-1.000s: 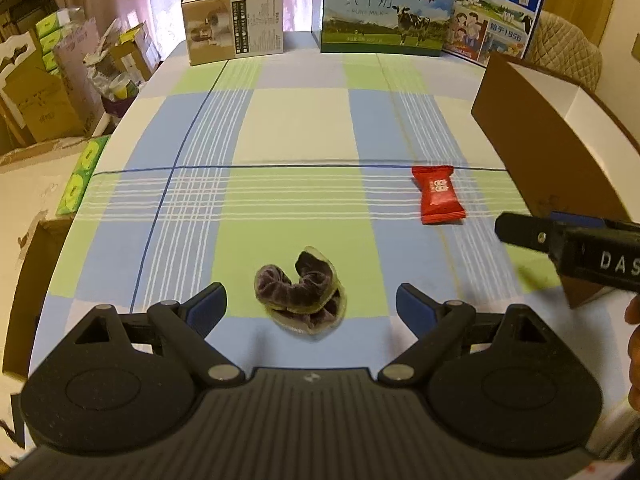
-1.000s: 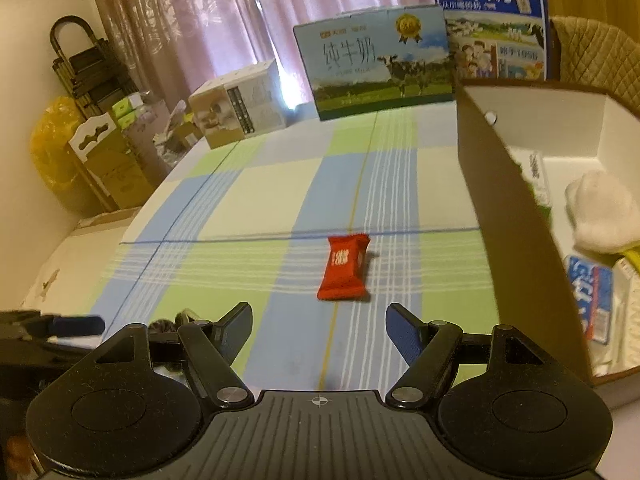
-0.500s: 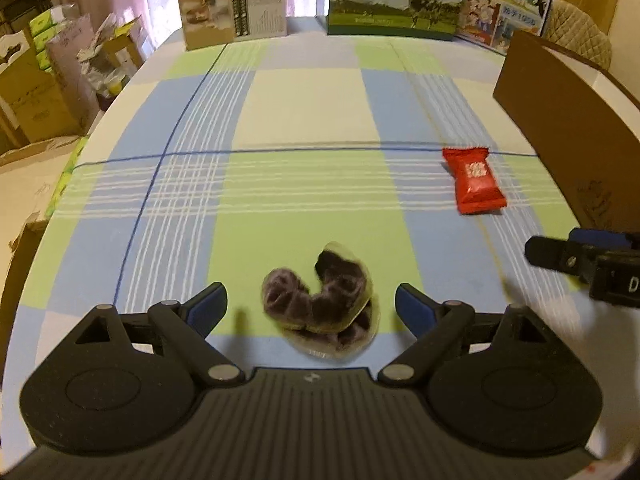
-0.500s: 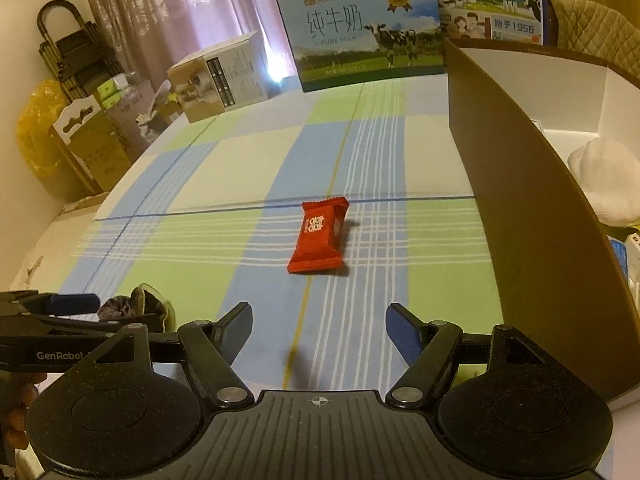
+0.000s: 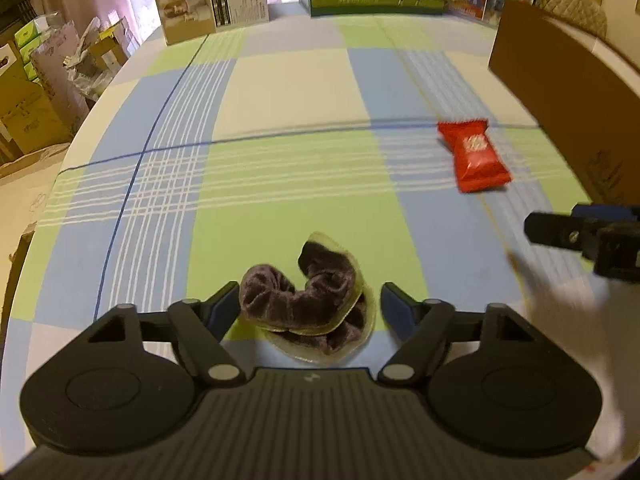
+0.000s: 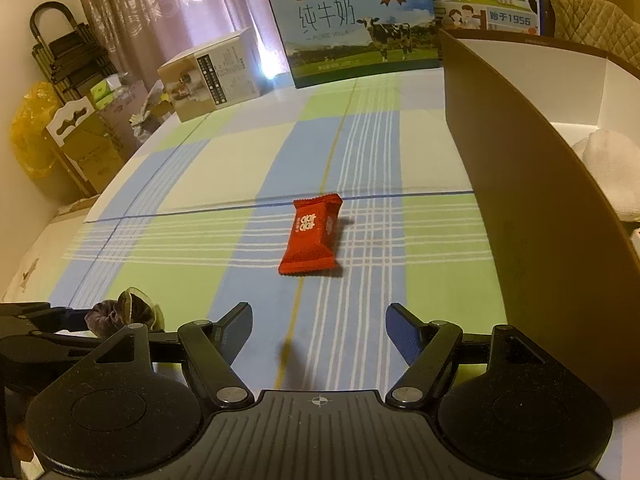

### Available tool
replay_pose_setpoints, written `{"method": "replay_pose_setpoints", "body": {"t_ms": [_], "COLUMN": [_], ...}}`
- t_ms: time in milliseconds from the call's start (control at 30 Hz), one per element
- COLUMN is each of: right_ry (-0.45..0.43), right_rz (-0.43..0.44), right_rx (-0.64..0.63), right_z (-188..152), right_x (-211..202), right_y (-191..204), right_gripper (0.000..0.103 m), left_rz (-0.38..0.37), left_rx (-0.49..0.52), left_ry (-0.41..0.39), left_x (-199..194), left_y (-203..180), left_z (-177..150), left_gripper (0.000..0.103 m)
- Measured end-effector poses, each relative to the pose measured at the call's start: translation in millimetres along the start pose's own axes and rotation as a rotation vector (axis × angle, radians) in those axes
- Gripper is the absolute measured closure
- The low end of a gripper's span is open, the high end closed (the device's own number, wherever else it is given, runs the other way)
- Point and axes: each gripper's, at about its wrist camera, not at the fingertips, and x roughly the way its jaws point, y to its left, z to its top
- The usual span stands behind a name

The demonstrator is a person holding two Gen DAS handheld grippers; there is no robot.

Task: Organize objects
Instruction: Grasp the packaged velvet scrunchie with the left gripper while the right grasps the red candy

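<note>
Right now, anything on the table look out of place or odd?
Two loose items lie on the checked cloth outside the brown box: a red snack packet, askew to the stripes, and a crumpled purple scrunchie between the closing left tongs. Nothing spilled or damaged.

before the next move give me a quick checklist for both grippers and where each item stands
1. Purple scrunchie sits between the left gripper jaws: ok.
2. Left jaws firmly gripping the scrunchie: not ok, they are closing; one side touches it, the other shows a gap.
3. Right gripper jaws open and empty: ok.
4. Red snack packet lies flat on the checked tablecloth, ahead of the right gripper: ok.
5. Brown box stands open to the right of the packet: ok.
6. Free room in the box for both items: cannot tell, only part of the inside shows.
</note>
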Motion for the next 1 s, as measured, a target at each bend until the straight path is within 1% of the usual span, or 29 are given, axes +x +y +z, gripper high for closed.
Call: {"method": "replay_pose_setpoints", "body": {"t_ms": [67,133,167,233,300,500,600,633,667,733,833,867,900,967,1000], "right_ry": [-0.004,-0.004,-0.004,-0.005,-0.012,-0.030,-0.033,-0.034,-0.033,-0.026,-0.046,-0.049,-0.050,-0.047,-0.044], "right_rz": [-0.004,-0.008,-0.011,-0.018,-0.019,-0.062,-0.078,-0.080,-0.078,-0.080,-0.099,-0.099,-0.096,-0.098,-0.098], "right_rx": [-0.015,-0.031,-0.039,-0.049,-0.060,-0.076,-0.076,-0.073,-0.075,-0.084,-0.121,-0.139,-0.151,-0.174,-0.189], "right_z": [2.0,4.3,5.3,7.9,10.4,22.6,28.9,30.6,32.3,34.8,35.5,35.2,34.9,33.3,32.2], "right_x": [5.9,13.6,17.2,23.6,29.6,45.0,55.0,58.1,61.8,69.2,75.7,76.6,76.6,75.9,75.8], "right_y": [2.0,4.2,5.3,7.7,8.9,12.9,11.7,11.1,10.8,10.7,11.6,11.9,12.3,14.3,15.8], "right_gripper": [0.032,0.032,0.032,0.032,0.032,0.033,0.033,0.035,0.040,0.045,0.051,0.057,0.059,0.073,0.075], "left_rz": [-0.016,-0.027,-0.028,-0.030,-0.031,-0.018,-0.008,-0.008,-0.006,-0.005,-0.004,-0.004,-0.005,-0.006,-0.006], "left_rx": [-0.017,-0.009,-0.002,0.001,-0.003,-0.055,-0.064,-0.069,-0.073,-0.078,-0.078,-0.077,-0.080,-0.080,-0.082], "left_ry": [-0.001,-0.007,-0.009,-0.011,-0.013,-0.018,-0.025,-0.026,-0.026,-0.029,-0.030,-0.030,-0.030,-0.030,-0.029], "left_x": [0.1,-1.4,-1.9,-1.4,0.2,12.2,17.5,19.1,20.1,21.5,22.0,22.1,21.9,22.2,22.2], "left_y": [2.1,0.9,-0.2,-1.8,-0.5,10.3,13.3,14.4,15.3,16.2,15.7,15.7,15.7,15.7,15.5], "left_z": [1.0,2.2,2.7,4.3,7.0,20.6,27.4,29.3,30.6,31.5,31.7,31.6,31.7,31.8,31.8], "left_gripper": [0.043,0.058,0.060,0.066,0.070,0.071,0.071,0.071,0.071,0.071,0.070,0.070,0.070,0.070,0.070]}}
